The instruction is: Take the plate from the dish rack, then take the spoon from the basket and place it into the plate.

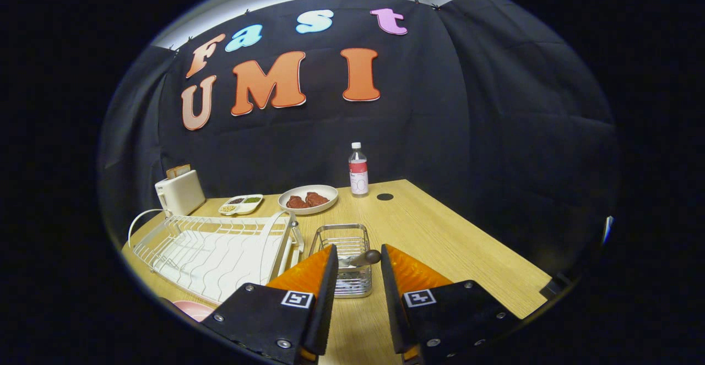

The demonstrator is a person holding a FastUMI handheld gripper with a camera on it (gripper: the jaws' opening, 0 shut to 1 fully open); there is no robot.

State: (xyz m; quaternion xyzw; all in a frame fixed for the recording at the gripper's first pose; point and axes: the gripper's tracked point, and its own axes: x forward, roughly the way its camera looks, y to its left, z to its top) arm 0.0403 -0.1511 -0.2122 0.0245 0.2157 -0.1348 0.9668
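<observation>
Spoon (pixel 361 259) of grey metal rests in a small square wire basket (pixel 341 242), its rounded end poking over the basket's near rim, right between the tips of the tongs (pixel 358 257). The tongs stand apart, one finger on each side of the spoon, neither visibly pressing on it. A sliver of a round pink plate (pixel 194 310) lies on the table (pixel 440 238) beside the left finger, in front of the dish rack (pixel 215 246). That rack, made of thin white wire with wavy ribs, sits just left of the basket. The table is pale wood with a fine grain. Farther back stand a white oval dish holding reddish-brown pieces (pixel 307 199), a small divided tray (pixel 240 204), a boxy white toaster (pixel 179 192) and a clear plastic bottle (pixel 358 171) with a white cap.
</observation>
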